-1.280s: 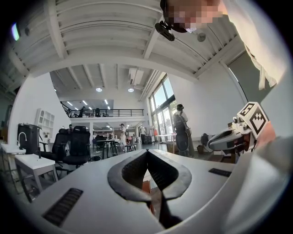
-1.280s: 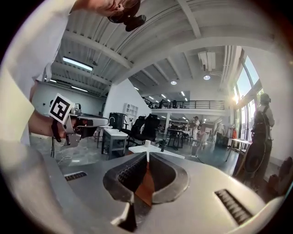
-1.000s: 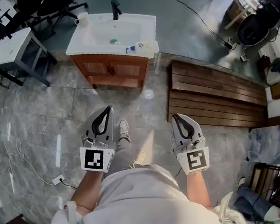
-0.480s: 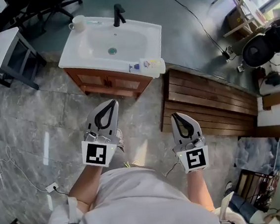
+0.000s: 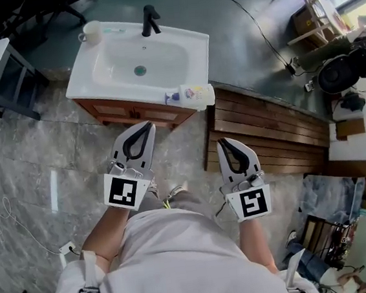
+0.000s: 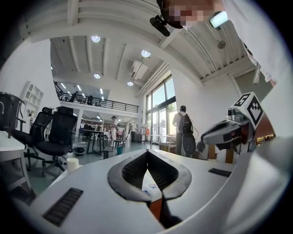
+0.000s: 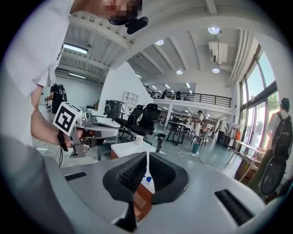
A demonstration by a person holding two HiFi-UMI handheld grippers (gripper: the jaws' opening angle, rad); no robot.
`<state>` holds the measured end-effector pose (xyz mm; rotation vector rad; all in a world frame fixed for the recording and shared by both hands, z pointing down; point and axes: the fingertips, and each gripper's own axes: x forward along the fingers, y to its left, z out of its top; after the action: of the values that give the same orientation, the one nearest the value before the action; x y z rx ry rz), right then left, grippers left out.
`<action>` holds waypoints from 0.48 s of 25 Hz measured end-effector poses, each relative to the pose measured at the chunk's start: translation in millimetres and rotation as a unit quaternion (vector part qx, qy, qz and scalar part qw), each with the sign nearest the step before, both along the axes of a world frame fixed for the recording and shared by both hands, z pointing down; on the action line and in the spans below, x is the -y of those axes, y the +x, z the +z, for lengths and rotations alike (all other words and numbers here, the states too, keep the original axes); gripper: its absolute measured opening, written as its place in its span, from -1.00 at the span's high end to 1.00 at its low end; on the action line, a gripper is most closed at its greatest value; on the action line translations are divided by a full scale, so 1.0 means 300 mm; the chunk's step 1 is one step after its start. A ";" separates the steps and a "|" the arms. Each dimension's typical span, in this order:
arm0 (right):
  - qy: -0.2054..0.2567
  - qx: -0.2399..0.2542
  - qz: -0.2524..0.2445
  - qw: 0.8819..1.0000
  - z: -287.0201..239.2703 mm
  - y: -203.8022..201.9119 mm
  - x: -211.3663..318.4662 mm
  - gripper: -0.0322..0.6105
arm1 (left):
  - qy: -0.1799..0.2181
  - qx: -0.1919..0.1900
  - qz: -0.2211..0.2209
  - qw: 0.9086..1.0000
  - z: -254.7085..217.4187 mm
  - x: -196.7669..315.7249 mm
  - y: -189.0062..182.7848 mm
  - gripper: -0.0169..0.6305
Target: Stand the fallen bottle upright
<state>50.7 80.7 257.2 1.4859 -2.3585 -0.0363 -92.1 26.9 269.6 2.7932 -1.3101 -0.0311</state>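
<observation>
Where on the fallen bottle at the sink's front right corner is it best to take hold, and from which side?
The bottle lies on its side along the sink's front rim, blue cap to the left in the head view. Probably best: grip its wide body from the front, so the tongs span its width. The right tongs, shut and empty, look nearer.

Grey marbled floor tiles (image 5: 22, 159) spread toward 9 o'clock, a brown slatted wooden deck (image 5: 272, 133) lies at 3 o'clock, black office chairs (image 5: 32, 12) stand at 11 o'clock, and tall windows (image 6: 160, 109) light the white hall.
</observation>
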 end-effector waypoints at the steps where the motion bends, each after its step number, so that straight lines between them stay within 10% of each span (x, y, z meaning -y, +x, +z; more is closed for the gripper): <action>1: -0.001 0.001 0.004 1.000 0.001 0.020 0.017 0.77 | -0.002 0.000 0.007 1.000 0.007 0.014 0.027 0.89; 12: -0.030 0.020 -0.022 0.999 0.140 0.259 0.245 0.77 | -0.011 0.021 -0.034 0.999 0.036 0.185 0.203 0.89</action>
<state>128.2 7.1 299.2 1.4208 -2.4021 0.0542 -31.3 -28.6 280.5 2.7460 -1.4046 0.0400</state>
